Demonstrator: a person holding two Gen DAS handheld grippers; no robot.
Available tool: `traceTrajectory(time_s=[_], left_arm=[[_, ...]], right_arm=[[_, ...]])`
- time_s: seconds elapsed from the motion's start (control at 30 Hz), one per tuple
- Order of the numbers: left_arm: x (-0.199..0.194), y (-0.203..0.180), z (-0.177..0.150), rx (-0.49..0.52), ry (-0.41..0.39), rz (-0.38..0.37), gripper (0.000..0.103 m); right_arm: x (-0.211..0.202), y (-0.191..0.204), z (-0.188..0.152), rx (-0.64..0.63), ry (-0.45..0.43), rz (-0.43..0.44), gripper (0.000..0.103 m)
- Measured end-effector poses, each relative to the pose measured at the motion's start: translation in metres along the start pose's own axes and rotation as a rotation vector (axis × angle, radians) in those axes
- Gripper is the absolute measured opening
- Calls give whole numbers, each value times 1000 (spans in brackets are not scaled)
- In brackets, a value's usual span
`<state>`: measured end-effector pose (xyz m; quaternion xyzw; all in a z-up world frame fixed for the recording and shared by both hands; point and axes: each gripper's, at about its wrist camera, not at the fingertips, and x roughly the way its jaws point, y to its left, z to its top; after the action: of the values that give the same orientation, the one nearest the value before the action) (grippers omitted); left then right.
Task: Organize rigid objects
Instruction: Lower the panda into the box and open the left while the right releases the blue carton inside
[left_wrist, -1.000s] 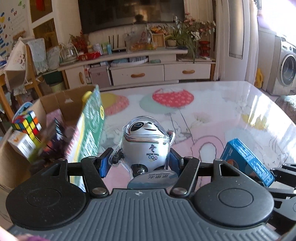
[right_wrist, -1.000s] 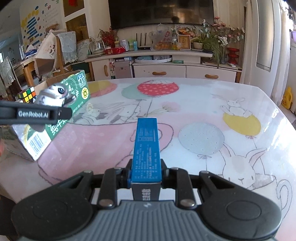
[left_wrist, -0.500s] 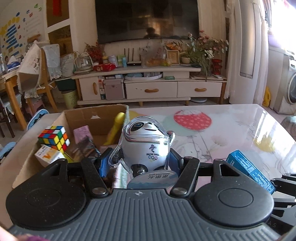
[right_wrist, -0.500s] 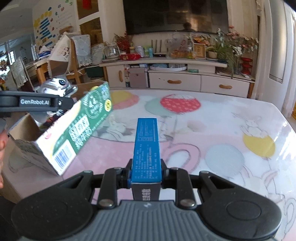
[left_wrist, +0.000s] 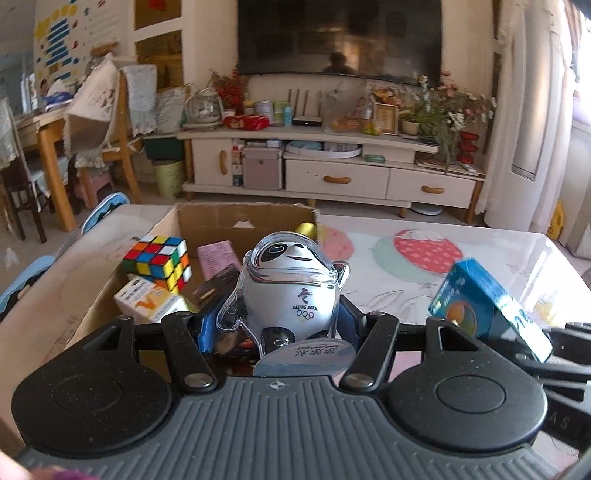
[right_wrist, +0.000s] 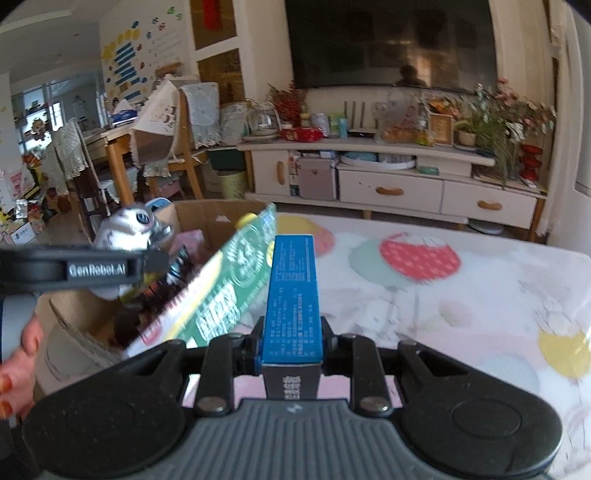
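**Two grips in the air over the carton**

Over the near rim of the cardboard box (left_wrist: 236, 218), the left gripper (left_wrist: 286, 325) is clenched on the Bing Dwen Dwen panda figurine (left_wrist: 291, 280), its blue pads pressed against the clear shell at about nine and three o'clock of the body. That shell looks like hard, glossy plastic: stiff and probably light, but slick and rounded, so I judge the waist, where the pads now sit, the safest hold; higher up the dome would tend to squirt out. Its thin transparent arm and ear tabs seem the fragile parts and should not take any squeeze or knock against the box wall.

At three o'clock of the figurine, the right gripper (right_wrist: 290, 343) is clamped on the blue carton (right_wrist: 291, 295), pinched across its narrow faces near the rear end, long axis pointing ahead. Thin card of that sort is light and crushable; held by one end, it could pivot if bumped.

Inside the box lie a Rubik's cube (left_wrist: 157, 262) at ten o'clock, a white-and-orange packet (left_wrist: 147, 304) below it, a pink packet (left_wrist: 216, 256) and a dark item too shadowed to name. A green-and-white carton (right_wrist: 221, 291) leans tilted on the box's right edge, just beside the blue carton's tip, and could snag either load going in. Free floor seems to remain toward twelve o'clock.
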<state>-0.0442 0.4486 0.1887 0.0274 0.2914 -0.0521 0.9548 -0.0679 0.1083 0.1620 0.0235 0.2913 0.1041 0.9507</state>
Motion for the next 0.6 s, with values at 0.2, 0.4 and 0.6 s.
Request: traceTrajectory(time_s=[0.2,0.4,0.6], left_arm=[[7,20,2,-51,33,28,77],[15,32,-2,-112,80,52,77],[29,43,-4,-145,132,71,77]], right_arm=[[18,18,23,-35,-28,52,23],[41,39,46,-62,-49,110,23],[70,60,61,-76,-47,169,23]])
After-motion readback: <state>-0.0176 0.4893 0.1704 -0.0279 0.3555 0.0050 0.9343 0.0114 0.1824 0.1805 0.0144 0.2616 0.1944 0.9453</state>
